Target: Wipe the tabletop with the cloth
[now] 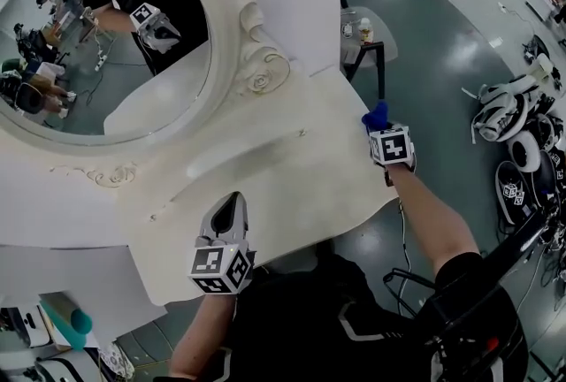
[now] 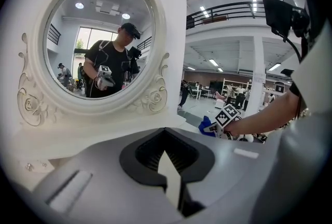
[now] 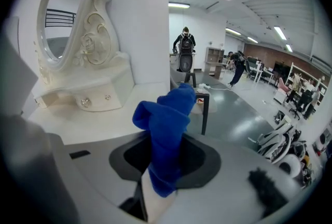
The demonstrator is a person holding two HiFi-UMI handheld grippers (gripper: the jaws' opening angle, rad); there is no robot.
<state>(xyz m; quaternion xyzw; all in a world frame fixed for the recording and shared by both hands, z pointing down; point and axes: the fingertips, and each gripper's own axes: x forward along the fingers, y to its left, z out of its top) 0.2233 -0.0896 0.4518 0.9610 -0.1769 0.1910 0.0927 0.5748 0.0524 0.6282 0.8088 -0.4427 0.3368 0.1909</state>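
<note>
- Upper left of the frame: an oval mirror [image 1: 106, 44] in a carved white surround stands at the back of the white tabletop [image 1: 265, 186] and reflects a person holding a gripper.
- Lower centre: the left gripper [image 1: 228, 210] hangs over the tabletop's near edge, its jaws pressed together with nothing between them.
- Right of centre: the right gripper [image 1: 382, 128] is at the tabletop's right edge, its jaws pinching the blue cloth [image 1: 376, 117], which stands bunched beyond them; whether the cloth touches the surface cannot be told.
- Upper centre-right: a small dark side table [image 1: 367, 49] stands on the grey floor.
</note>
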